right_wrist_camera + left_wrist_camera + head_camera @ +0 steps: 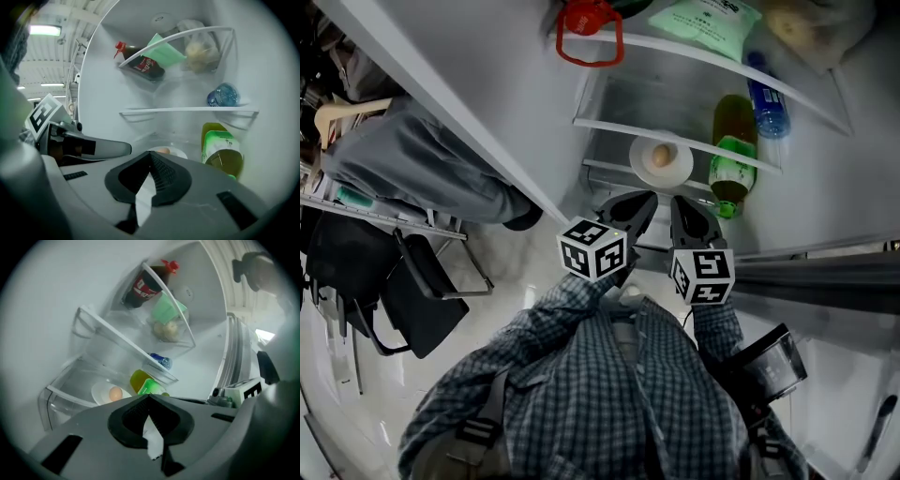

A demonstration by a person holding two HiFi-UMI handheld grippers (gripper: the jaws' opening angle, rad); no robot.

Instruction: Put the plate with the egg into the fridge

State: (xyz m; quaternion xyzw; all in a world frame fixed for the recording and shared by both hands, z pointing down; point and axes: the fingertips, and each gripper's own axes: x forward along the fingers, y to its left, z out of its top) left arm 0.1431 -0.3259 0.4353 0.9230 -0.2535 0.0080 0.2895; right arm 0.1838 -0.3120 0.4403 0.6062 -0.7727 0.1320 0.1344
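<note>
A white plate (675, 173) with a brown egg (661, 156) on it rests on a lower glass shelf inside the open fridge. The left gripper view shows the plate (101, 392) and egg (115, 393) beyond the jaws. In the right gripper view only the plate's rim (178, 152) and the egg's top (161, 150) show. My left gripper (642, 199) and right gripper (684, 202) hang side by side just in front of that shelf, apart from the plate. Both are shut, tips meeting, with nothing held, as seen in the left gripper (148, 395) and right gripper (151, 153) views.
A green-labelled bottle (731, 159) stands right of the plate, and a blue-capped bottle (766, 108) lies one shelf up. The top shelf holds a red-capped dark bottle (586, 23) and a green bag (708, 23). The fridge door (441, 84) stands open at left, with a seated person (422, 169) beyond.
</note>
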